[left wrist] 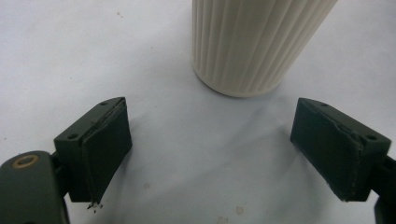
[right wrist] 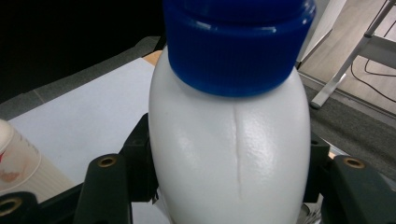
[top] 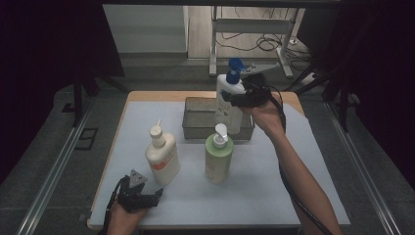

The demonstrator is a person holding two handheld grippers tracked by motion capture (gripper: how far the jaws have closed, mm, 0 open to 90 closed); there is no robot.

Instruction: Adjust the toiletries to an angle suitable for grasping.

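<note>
A white bottle with a blue pump cap (top: 228, 100) stands upright over the grey metal tray (top: 195, 131) at the back of the mat. My right gripper (top: 238, 98) is shut on its upper body from the right. In the right gripper view the white bottle (right wrist: 229, 154) sits between the two jaws, which press on its sides below the blue cap (right wrist: 238, 42). I cannot tell whether its base touches the tray. At the front left my left gripper (top: 149, 190) is open, its pads (left wrist: 105, 144) wide apart, with the ribbed cream bottle (left wrist: 252, 42) just ahead of them.
The cream pump bottle with an orange label (top: 162, 157) and a green pump bottle (top: 218, 157) stand mid-mat, in front of the tray. The cream bottle (right wrist: 14, 161) also shows at the right gripper view's lower left. Beyond the table lie a metal stand and cables (top: 264, 41).
</note>
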